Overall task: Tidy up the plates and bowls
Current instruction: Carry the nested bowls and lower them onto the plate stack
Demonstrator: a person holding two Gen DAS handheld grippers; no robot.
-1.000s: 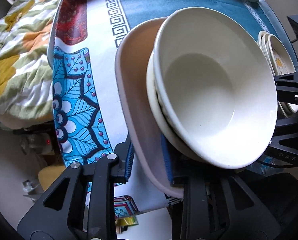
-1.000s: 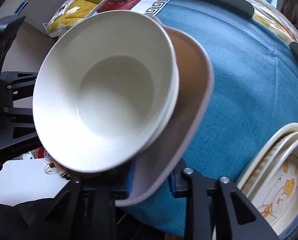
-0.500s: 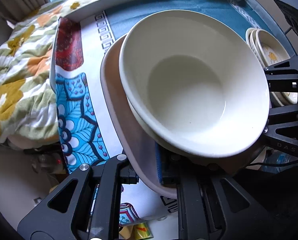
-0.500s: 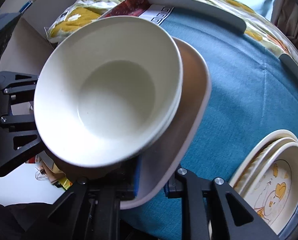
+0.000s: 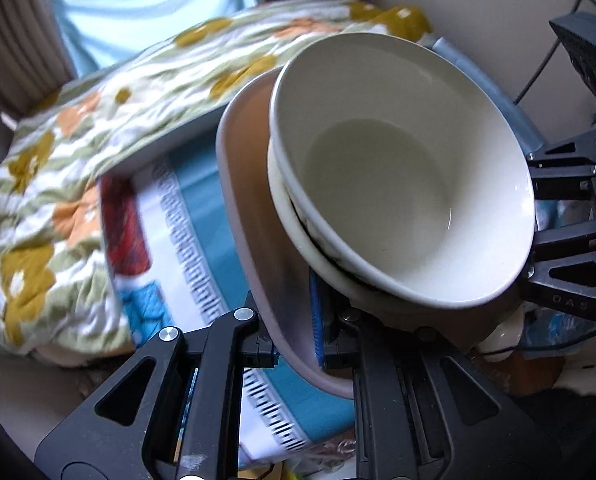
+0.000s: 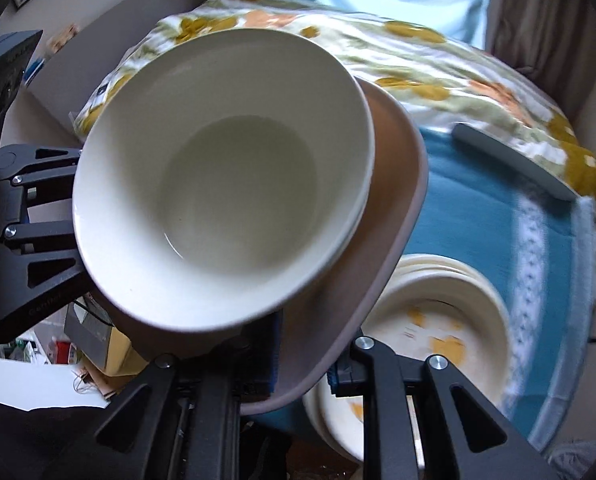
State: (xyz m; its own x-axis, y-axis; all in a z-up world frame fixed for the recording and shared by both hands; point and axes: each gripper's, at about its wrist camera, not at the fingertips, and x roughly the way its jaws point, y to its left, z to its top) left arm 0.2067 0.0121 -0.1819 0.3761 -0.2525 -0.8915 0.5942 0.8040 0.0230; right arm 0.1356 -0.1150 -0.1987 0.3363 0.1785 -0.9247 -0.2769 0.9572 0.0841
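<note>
A pinkish-grey plate (image 5: pixel 254 248) carries two nested white bowls (image 5: pixel 397 184). My left gripper (image 5: pixel 294 340) is shut on the plate's near rim. My right gripper (image 6: pixel 301 364) is shut on the opposite rim of the same plate (image 6: pixel 381 248), with the bowls (image 6: pixel 226 180) on top. The plate is held in the air between both grippers, tilted, above the table. A stack of cream plates with yellow motifs (image 6: pixel 437 320) lies on the blue cloth, just under the right side of the held plate.
The table has a blue patterned cloth (image 6: pixel 477 216) and a grey raised edge (image 6: pixel 509 160). A flowered quilt (image 5: pixel 78 152) lies behind it, curtains and a window beyond. Clutter and a box (image 6: pixel 98 332) sit on the floor to the left.
Both grippers have lifted the plate with the bowls up and to the right, over the stack of cream plates. The views now tilt up toward the quilt and window.
</note>
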